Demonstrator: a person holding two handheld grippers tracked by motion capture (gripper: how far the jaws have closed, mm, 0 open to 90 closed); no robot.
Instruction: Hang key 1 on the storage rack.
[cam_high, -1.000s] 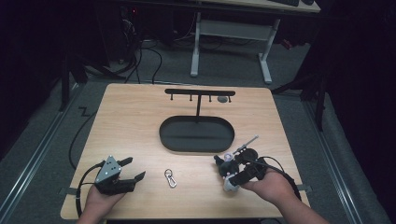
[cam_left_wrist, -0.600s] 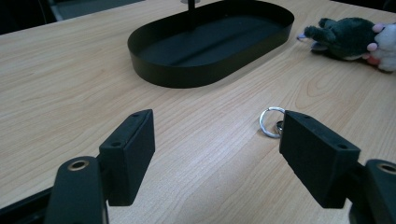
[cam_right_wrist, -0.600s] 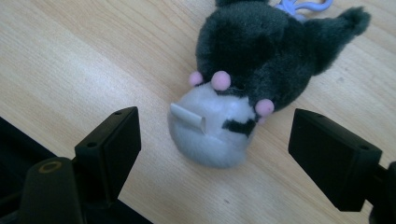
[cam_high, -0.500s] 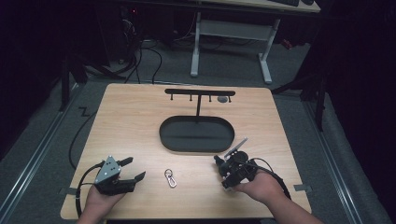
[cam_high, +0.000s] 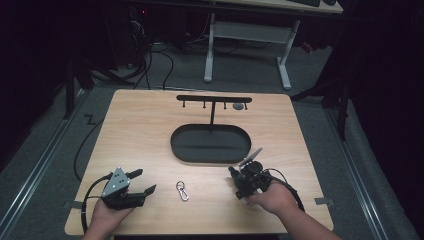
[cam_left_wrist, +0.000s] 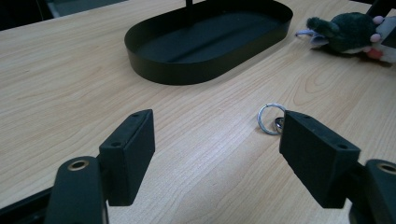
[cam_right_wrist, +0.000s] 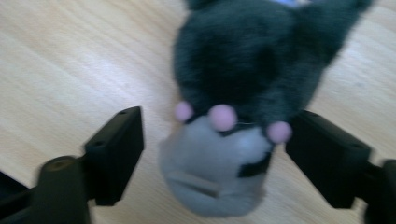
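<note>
Two hand-held grippers work over a pale wooden table (cam_high: 150, 125), the largest thing in sight. Toward its far middle lies a black oval metal tray (cam_high: 210, 144), and from the tray rises a thin black T-shaped stand with small hooks along its crossbar (cam_high: 214, 99).

Next in size is the small dark grey plush toy with a pale grey patch and pink dots (cam_right_wrist: 243, 107). It lies between the spread jaws of the right gripper (cam_high: 241, 182), near the table's front right, just short of the tray's near rim. The right gripper view is blurred, and I cannot tell whether the jaws press the plush or merely flank it; they stand wide with the toy filling the gap.

The left gripper (cam_high: 139, 181) rests at the front left, jaws wide apart and holding nothing. Smallest is the silver metal keyring with a clip (cam_high: 182, 190), flat on the wood between the two grippers; in the left gripper view its ring (cam_left_wrist: 271, 119) lies just beyond the right-hand jaw.

The step in hand looks like taking hold of the plush. The next move would call for closing the right jaws squarely on its body, then lifting toward the tray or the stand's hooks without dragging the toy along the wood.
</note>
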